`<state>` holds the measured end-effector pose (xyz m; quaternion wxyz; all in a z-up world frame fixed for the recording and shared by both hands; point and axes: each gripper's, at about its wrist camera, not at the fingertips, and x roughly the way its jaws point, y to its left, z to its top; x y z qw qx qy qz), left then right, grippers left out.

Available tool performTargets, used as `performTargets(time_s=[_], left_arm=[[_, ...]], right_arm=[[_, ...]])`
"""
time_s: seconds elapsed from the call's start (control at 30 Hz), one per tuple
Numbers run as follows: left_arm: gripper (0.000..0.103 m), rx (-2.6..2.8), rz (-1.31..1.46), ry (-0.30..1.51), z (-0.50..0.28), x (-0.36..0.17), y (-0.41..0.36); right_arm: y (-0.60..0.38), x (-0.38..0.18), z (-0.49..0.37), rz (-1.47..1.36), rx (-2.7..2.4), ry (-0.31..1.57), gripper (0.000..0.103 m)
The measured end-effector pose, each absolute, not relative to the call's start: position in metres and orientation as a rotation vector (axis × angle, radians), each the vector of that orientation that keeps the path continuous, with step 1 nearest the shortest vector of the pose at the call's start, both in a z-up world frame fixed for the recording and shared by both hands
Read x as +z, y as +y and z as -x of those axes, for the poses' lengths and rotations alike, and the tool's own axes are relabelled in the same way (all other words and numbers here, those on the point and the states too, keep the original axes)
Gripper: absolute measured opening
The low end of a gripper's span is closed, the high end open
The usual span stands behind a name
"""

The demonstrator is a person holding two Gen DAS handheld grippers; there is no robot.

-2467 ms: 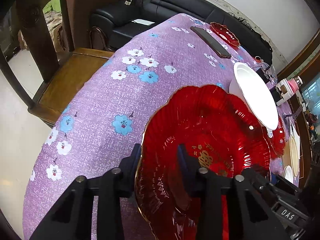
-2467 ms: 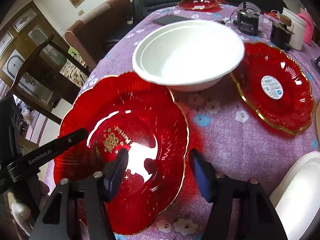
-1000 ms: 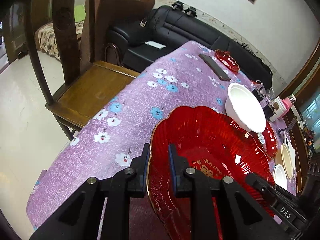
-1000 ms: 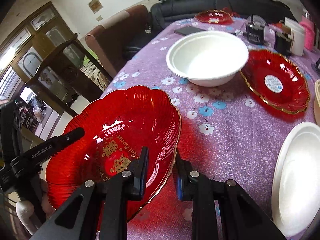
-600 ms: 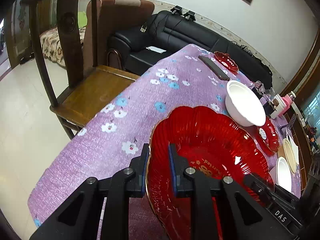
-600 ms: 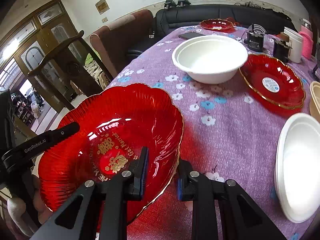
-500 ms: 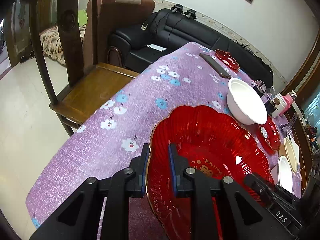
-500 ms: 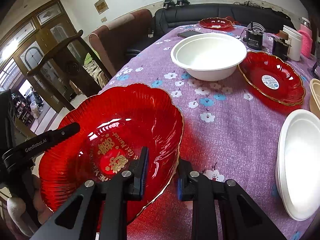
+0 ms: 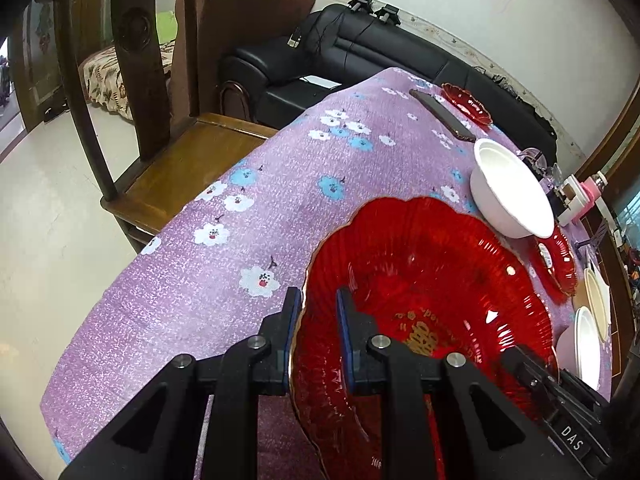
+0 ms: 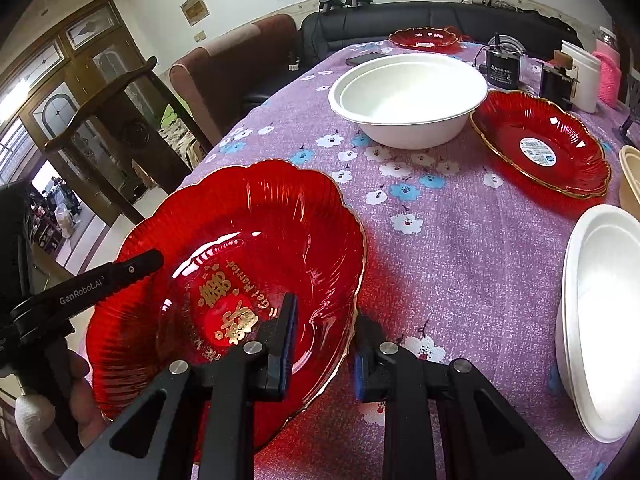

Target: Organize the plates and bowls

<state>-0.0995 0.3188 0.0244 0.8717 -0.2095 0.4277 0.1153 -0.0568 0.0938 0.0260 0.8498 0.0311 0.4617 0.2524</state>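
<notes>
Red gold-rimmed plate (image 10: 256, 240), purple floral tablecloth (image 10: 460, 240)

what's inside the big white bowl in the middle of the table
The big white bowl looks empty inside, apart from a second rim line suggesting another white bowl nested in it. Its near wall hides a strip of the floor, so something small and flat there could go unseen.

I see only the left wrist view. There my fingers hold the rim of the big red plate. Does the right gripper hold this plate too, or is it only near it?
Observer: It holds it. In the right wrist view the right gripper is shut on the near rim of the red plate, with one finger inside the plate and one outside.
Operator: Where could this plate go?
Observer: A red plate with a white sticker lies just right of the white bowl. A second gold rim shows under it, so it seems to be a stack.
Operator: Is anything in the way?
Observer: Between the two plates that view shows only flowered tablecloth.
</notes>
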Motion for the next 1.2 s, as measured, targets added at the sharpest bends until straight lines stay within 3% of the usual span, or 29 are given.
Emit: performTargets(time_s=[0.9, 1.07, 1.13, 1.2], left_arm=[[0.021, 0.276, 0.386, 0.911, 0.085, 0.026, 0.305], [0.036, 0.274, 0.397, 0.896, 0.093, 0.034, 0.303], [0.050, 0.278, 0.400, 0.876, 0.098, 0.040, 0.302], [0.054, 0.286, 0.402, 0.853, 0.103, 0.047, 0.302]], right_arm=[[0.094, 0.018, 0.046, -0.041, 0.515, 0.986, 0.026], [0.090, 0.025, 0.048, -0.042, 0.504, 0.956, 0.028], [0.087, 0.029, 0.050, -0.042, 0.500, 0.939, 0.036], [0.083, 0.035, 0.053, -0.045, 0.497, 0.918, 0.046]])
